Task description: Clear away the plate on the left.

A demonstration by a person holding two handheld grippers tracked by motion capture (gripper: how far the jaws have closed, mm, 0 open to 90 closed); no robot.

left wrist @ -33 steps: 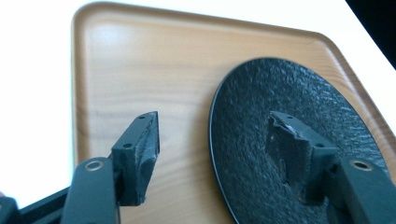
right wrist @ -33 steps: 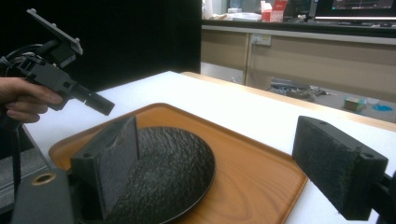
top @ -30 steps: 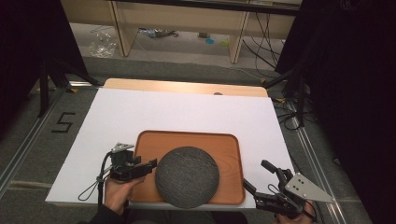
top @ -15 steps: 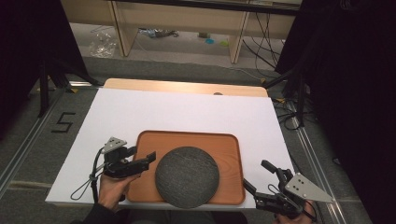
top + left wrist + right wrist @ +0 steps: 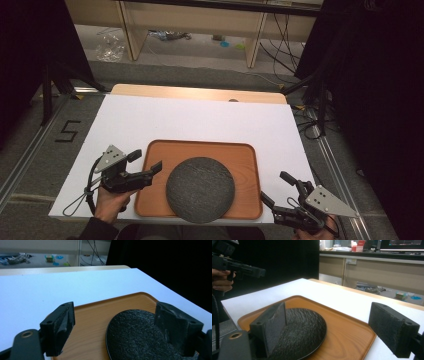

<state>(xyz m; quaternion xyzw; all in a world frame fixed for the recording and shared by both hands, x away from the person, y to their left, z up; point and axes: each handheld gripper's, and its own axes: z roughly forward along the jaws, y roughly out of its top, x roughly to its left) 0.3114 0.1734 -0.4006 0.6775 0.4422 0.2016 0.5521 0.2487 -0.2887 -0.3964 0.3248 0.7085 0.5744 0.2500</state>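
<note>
A wooden tray (image 5: pixel 200 150) sat on the white table (image 5: pixel 190 120), lower centre of the high view. A dark round plate (image 5: pixel 200 189) w/ a rough, stone-like surface lay in the tray, toward its near edge, slightly overhanging the front rim.

Left gripper (image 5: pixel 146 164) was at lower left of the high view, held in a hand (image 5: pixel 111 202), just beside the tray's left edge; its tips reached over that rim, short of the plate. Its jaws had just been opening & stood spread wide w/ nothing between them. In the left gripper view the two black pads (image 5: pixel 60 327) framed the tray (image 5: pixel 92 322) & the plate (image 5: pixel 135 337), apart from both as far as could be told.

Right gripper (image 5: pixel 279 190) was at lower right of the high view, off the tray's right front corner, near it but not touching. Jaws released, wide apart, nothing gripped. In the right gripper view its pads (image 5: pixel 394 327) bracketed the tray (image 5: pixel 342 332) & plate (image 5: pixel 304 330); the left gripper (image 5: pixel 249 269) showed at upper left of that frame, raised above the table.
</note>
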